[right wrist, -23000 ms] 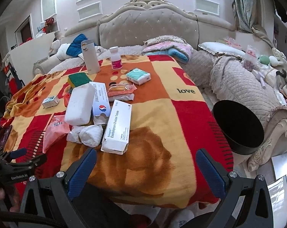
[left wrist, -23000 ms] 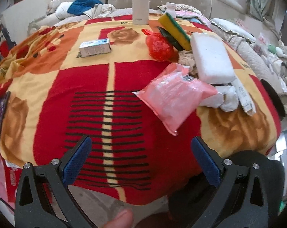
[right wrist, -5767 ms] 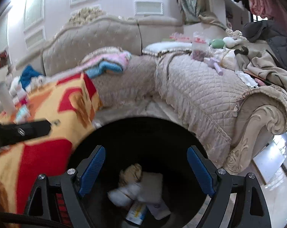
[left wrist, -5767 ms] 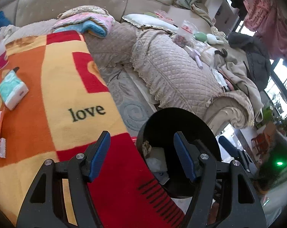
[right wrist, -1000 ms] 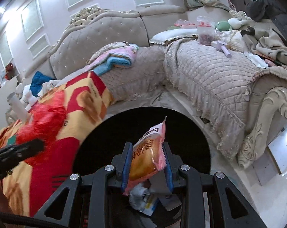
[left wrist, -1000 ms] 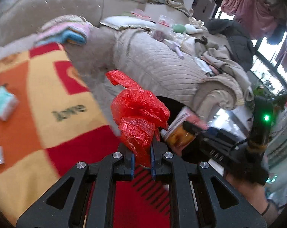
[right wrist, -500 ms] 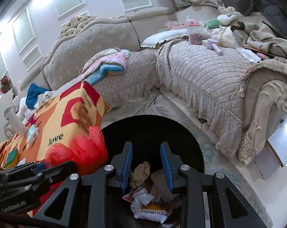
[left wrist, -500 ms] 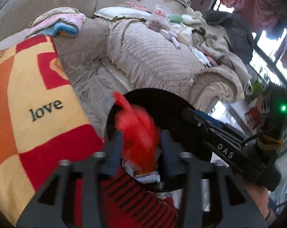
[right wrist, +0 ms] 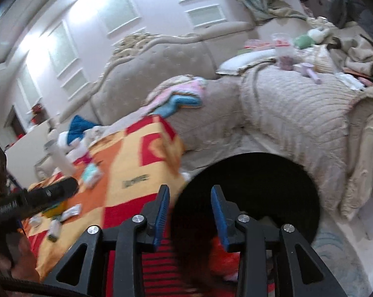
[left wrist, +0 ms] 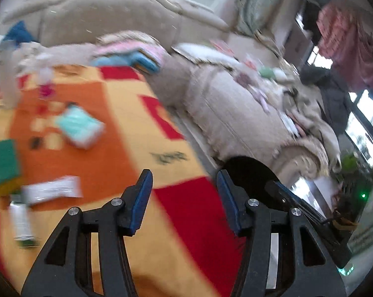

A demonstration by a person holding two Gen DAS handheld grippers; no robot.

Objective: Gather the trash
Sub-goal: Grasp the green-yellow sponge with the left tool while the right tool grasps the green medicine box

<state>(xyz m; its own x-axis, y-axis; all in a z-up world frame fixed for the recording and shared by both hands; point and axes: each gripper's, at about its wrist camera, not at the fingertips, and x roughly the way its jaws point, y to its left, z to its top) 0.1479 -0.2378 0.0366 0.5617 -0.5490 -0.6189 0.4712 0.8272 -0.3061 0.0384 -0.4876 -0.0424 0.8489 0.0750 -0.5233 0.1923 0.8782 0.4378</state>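
Note:
The black round trash bin (right wrist: 273, 185) stands on the floor by the table's right edge; it also shows in the left wrist view (left wrist: 250, 173). A red plastic bag (right wrist: 223, 252) lies inside it. My right gripper (right wrist: 189, 212) is open and empty, just above the bin's near rim. My left gripper (left wrist: 184, 195) is open and empty over the red and yellow blanket (left wrist: 127, 133), left of the bin. Blurred on the blanket lie a teal-and-white pack (left wrist: 79, 126), a green sponge (left wrist: 3, 163) and a white wrapper (left wrist: 50, 190).
A beige quilted sofa (right wrist: 285, 104) runs behind and right of the bin, strewn with clothes and small items. Folded pink and blue cloths (right wrist: 179, 96) lie on it. A white bottle (right wrist: 58, 156) stands at the table's far side.
The red bag has dropped from my left gripper into the bin, and the gripper has opened and swung left over the blanket. My right gripper has opened a little wider above the bin.

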